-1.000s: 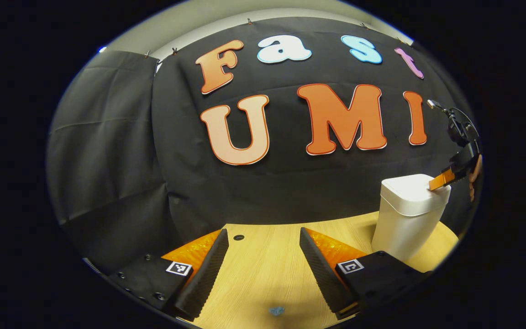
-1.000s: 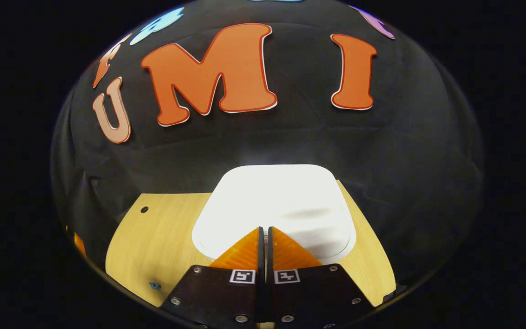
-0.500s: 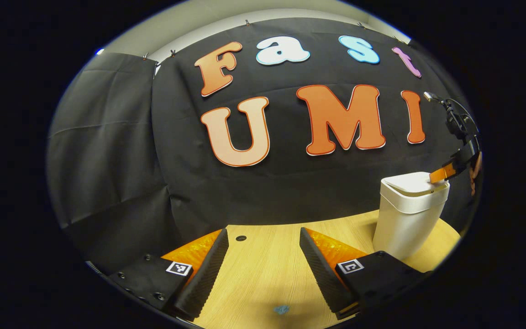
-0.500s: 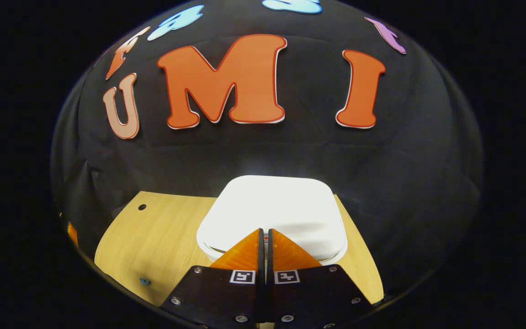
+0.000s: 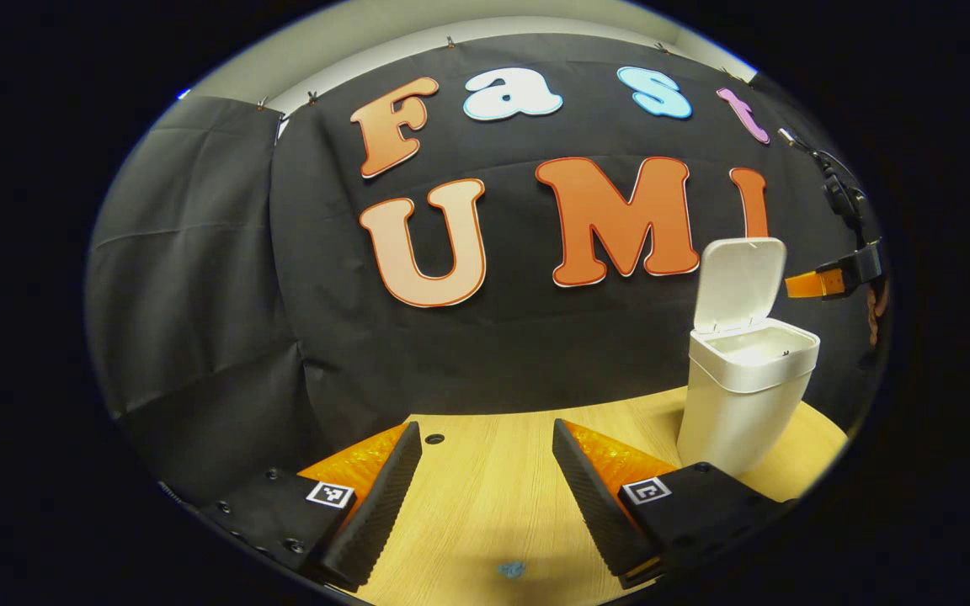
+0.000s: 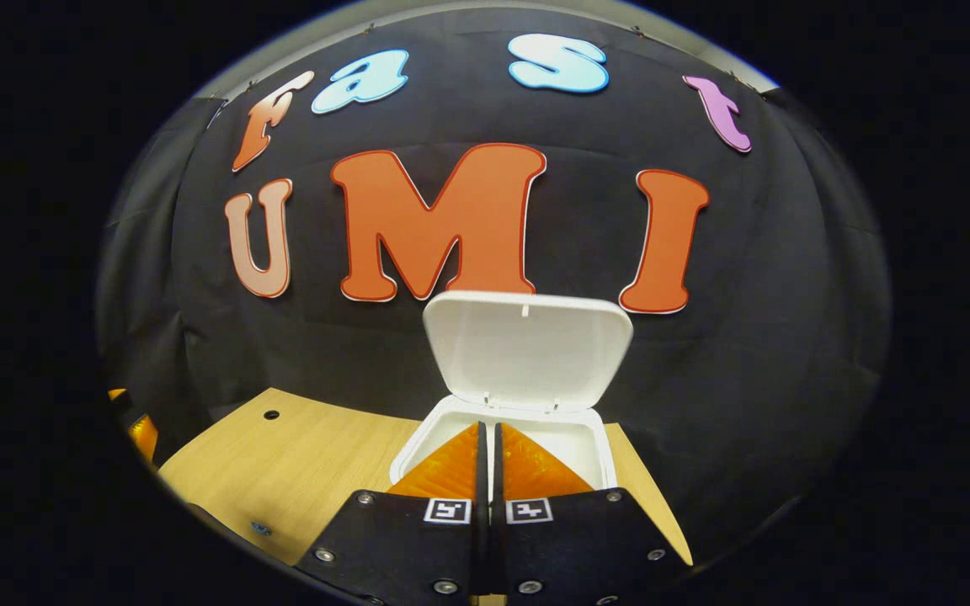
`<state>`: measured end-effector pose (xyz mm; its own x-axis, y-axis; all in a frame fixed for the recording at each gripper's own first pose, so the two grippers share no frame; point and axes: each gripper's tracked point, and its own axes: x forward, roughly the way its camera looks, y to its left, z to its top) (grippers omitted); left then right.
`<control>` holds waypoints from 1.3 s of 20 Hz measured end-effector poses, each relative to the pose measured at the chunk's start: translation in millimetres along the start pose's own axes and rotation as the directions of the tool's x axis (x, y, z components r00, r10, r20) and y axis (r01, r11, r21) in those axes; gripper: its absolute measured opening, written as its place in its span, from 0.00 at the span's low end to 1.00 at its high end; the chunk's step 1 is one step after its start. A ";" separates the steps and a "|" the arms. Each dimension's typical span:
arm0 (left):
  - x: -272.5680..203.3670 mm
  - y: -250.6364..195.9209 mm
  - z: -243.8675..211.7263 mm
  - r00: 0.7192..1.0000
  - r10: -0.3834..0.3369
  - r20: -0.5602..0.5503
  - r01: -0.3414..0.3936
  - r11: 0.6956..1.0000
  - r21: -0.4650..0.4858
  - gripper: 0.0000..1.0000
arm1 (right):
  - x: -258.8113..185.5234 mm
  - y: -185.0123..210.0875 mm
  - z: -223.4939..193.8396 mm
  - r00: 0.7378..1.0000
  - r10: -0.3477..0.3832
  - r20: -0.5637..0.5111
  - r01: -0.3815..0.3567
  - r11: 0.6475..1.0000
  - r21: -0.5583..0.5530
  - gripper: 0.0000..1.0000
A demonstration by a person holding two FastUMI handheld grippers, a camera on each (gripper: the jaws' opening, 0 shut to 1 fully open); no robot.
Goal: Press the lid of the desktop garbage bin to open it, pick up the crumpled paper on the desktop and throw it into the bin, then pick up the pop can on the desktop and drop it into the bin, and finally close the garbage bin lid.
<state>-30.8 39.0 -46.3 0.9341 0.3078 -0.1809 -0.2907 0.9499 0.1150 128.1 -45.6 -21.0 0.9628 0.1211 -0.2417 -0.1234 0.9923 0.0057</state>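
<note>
At the bottom of the right gripper view our right gripper (image 6: 487,438) sits clenched on nothing, fingers together as a pressing point; beyond them the bin (image 6: 573,438) gapes, lid (image 6: 527,349) upright at centre; our left gripper (image 5: 485,471) waits released, ready for the paper

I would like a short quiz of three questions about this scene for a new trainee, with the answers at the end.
1. True or false: the hinged lid of the white plastic desktop garbage bin stands open.
2. Which gripper has its jaws apart? A) left gripper B) right gripper
3. Fill in: the bin stands on a light ___ tabletop.

Key: 1 true; 2 A; 3 wooden.
</note>
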 end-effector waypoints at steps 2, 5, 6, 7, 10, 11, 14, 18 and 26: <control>-0.2 -3.0 -0.9 1.000 -0.006 -0.003 0.006 1.000 -0.001 1.00 | -4.4 2.8 1.0 1.000 0.009 0.024 -0.009 1.000 -0.001 0.01; -0.3 -6.1 -4.3 1.000 -0.017 -0.012 0.017 1.000 -0.007 1.00 | -12.5 10.6 -0.7 0.998 0.026 0.053 -0.026 1.000 -0.001 0.01; 0.2 -7.7 -4.5 1.000 -0.020 -0.015 0.020 1.000 -0.007 1.00 | -14.6 12.2 -4.3 0.998 0.030 0.056 -0.030 1.000 -0.006 0.01; -1.1 -9.5 -5.2 1.000 -0.022 -0.016 0.022 1.000 -0.007 1.00 | -16.1 14.7 -7.7 0.998 0.036 0.060 -0.036 0.999 -0.012 0.01; -1.1 -11.9 -8.9 0.999 -0.029 -0.034 0.028 1.000 -0.006 1.00 | -25.6 27.5 -19.9 0.996 0.078 0.052 -0.077 0.997 -0.027 0.01; 0.0 -14.7 -10.9 0.999 -0.033 -0.037 0.033 0.999 -0.007 1.00 | -27.1 31.4 -23.9 0.995 0.091 0.048 -0.089 0.995 -0.034 0.01; 1.7 -22.4 -14.9 0.997 -0.047 -0.057 0.047 0.999 -0.012 1.00 | -32.9 40.2 -38.1 0.992 0.121 0.020 -0.121 0.992 -0.033 0.02; 7.1 -31.7 -31.9 0.991 -0.069 -0.118 0.067 0.998 -0.016 1.00 | -37.1 47.1 -65.4 0.988 0.150 -0.043 -0.151 0.988 -0.020 0.06; 21.1 -51.5 -82.8 0.943 -0.139 -0.303 0.138 0.990 -0.027 1.00 | -55.6 59.9 -100.1 0.980 0.168 -0.105 -0.169 0.986 -0.006 0.34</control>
<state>-13.2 1.1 -136.9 0.8583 0.1747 -0.4825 -0.1648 0.9843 0.0631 43.1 4.7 -104.3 0.8976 0.2826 -0.3383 -0.2861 0.9573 0.0404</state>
